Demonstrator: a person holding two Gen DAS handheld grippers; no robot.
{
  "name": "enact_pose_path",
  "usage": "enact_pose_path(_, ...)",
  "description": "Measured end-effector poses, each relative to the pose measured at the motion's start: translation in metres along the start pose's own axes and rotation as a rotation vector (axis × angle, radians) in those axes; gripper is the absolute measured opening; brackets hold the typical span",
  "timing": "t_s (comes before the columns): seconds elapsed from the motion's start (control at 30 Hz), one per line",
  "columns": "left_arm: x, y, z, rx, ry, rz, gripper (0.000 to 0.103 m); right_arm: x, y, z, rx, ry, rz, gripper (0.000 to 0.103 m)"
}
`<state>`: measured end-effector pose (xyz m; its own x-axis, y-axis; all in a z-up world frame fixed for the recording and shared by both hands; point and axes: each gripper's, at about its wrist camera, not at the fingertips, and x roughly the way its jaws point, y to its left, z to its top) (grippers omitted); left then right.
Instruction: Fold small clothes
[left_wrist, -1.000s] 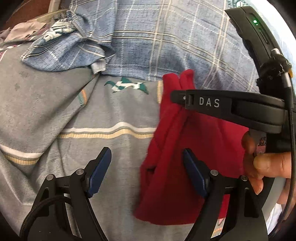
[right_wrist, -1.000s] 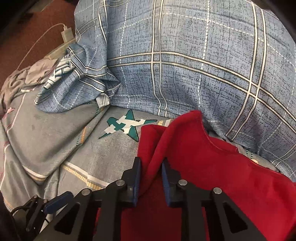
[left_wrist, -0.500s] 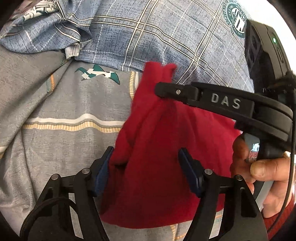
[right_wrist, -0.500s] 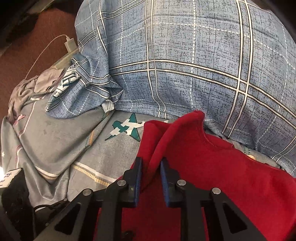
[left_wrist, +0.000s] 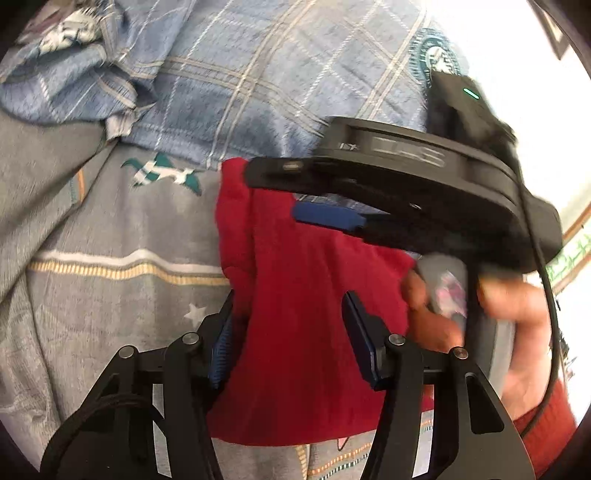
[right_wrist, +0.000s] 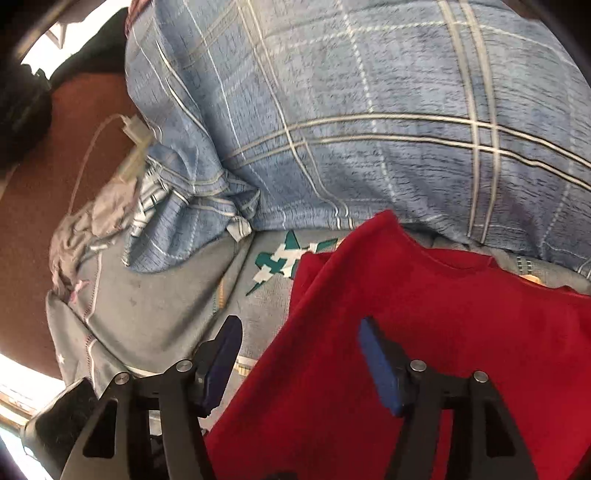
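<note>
A small red garment (left_wrist: 295, 295) lies on the grey patterned bedsheet (left_wrist: 110, 229), partly folded over on its left side. My left gripper (left_wrist: 291, 325) is open, its jaws on either side of the garment's folded part. My right gripper (right_wrist: 299, 350) is open over the garment's (right_wrist: 424, 332) left edge and holds nothing. It also shows in the left wrist view (left_wrist: 325, 206), above the garment's upper part, with the person's hand behind it.
A blue plaid pillow (right_wrist: 369, 110) lies right behind the garment. A crumpled blue plaid cloth (right_wrist: 177, 218) and a grey cloth (right_wrist: 85, 221) lie at the left. A white charger with cable (right_wrist: 133, 136) rests on the brown surface (right_wrist: 37, 184).
My right gripper has opened and let go of the red garment's edge. My left gripper has moved further over the garment, its jaws now on either side of the fold.
</note>
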<state>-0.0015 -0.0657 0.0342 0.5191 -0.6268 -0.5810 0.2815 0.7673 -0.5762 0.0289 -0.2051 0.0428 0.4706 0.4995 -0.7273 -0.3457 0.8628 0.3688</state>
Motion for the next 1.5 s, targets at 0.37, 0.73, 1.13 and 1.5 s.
enact_pose_path(0.37,0.002,-0.004,0.001,0.027,0.011,0.014,0.053,0.057,0.019,0.023,-0.123,0.256,-0.184,0.071)
enact_pose_path(0.73,0.011,-0.005,-0.002,0.047,0.023,0.071,0.07,0.019,0.014,0.002,-0.271,0.13,-0.263,0.025)
enact_pose_path(1.13,0.008,-0.027,-0.011,0.139,-0.004,0.013,0.058,-0.011,-0.015,-0.006,-0.176,0.106,-0.196,0.028)
enact_pose_path(1.5,0.01,-0.021,-0.01,0.128,0.008,0.05,0.058,0.023,0.004,0.009,-0.185,0.158,-0.213,0.045)
